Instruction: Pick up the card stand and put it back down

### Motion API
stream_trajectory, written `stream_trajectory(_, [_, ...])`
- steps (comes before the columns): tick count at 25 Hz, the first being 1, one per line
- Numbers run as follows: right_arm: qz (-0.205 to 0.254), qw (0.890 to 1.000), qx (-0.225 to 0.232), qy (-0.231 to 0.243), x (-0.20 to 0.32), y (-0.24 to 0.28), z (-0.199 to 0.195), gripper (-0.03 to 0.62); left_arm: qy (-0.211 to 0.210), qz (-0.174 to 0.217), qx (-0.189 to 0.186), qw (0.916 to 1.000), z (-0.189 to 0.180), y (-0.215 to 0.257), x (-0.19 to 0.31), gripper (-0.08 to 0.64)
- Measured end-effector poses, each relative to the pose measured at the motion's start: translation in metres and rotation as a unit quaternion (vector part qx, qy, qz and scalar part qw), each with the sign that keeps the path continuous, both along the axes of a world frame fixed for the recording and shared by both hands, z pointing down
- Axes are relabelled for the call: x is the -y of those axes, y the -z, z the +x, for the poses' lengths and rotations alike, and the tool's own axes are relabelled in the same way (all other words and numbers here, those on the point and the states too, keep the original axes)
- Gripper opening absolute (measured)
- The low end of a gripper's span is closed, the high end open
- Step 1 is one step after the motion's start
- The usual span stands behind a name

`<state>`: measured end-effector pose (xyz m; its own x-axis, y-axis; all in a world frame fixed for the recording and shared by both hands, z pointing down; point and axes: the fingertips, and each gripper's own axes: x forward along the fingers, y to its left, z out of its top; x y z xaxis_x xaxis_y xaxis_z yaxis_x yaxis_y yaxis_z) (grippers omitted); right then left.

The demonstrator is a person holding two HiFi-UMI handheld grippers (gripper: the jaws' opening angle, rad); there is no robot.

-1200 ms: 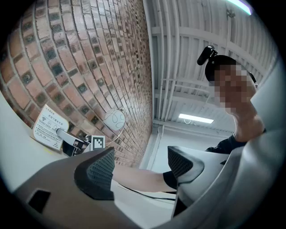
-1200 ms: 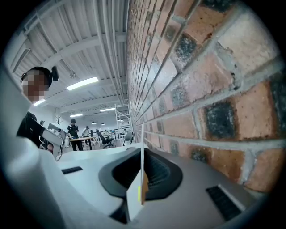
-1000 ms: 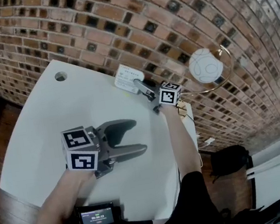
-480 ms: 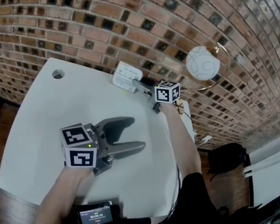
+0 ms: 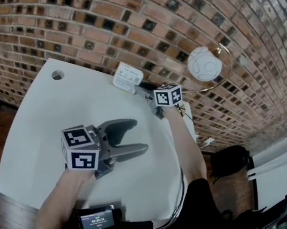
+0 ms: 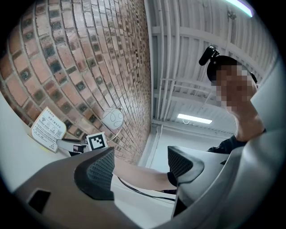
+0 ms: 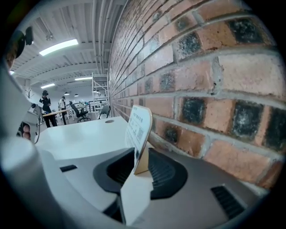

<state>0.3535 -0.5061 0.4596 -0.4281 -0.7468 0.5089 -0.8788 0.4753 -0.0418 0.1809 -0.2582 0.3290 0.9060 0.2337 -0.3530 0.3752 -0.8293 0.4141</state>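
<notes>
A person stands at a white table (image 5: 44, 131) set against a brick wall, holding a gripper in each hand. The card stand (image 5: 128, 78) is upright at the table's far edge, just beside the wall. The right gripper (image 5: 145, 92) reaches out to it. In the right gripper view the jaws are closed on the stand's lower edge (image 7: 139, 134), one pad against each face, likely chosen because the thin base fits the pads and leaves the printed card free. Whether the stand has left the table cannot be told. The left gripper (image 5: 142, 135) rests on its side near the table's middle, well apart from the stand. Its jaws are apart with nothing between them in its own view (image 6: 140, 172), so it seems parked out of the way. A round white lamp (image 5: 204, 65) hangs by the wall. Compared with a second ago, both grippers and the stand keep almost the same relation. The scene sits only slightly higher and further left in the head view, and no clear lift shows.
</notes>
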Motion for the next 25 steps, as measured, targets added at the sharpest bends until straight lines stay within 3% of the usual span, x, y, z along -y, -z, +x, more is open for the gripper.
stream_trajectory(9, [-0.001, 0.999, 0.007, -0.040, 0.007, 0.000, 0.011, 0.126, -0.004, 0.002, 0.000, 1.0000, 0.000, 0.000, -0.002, 0.373])
stream_trajectory(25, [-0.004, 0.999, 0.027, -0.045, 0.007, -0.003, 0.013, 0.126, -0.003, 0.001, 0.001, 1.0000, 0.001, -0.001, -0.001, 0.373])
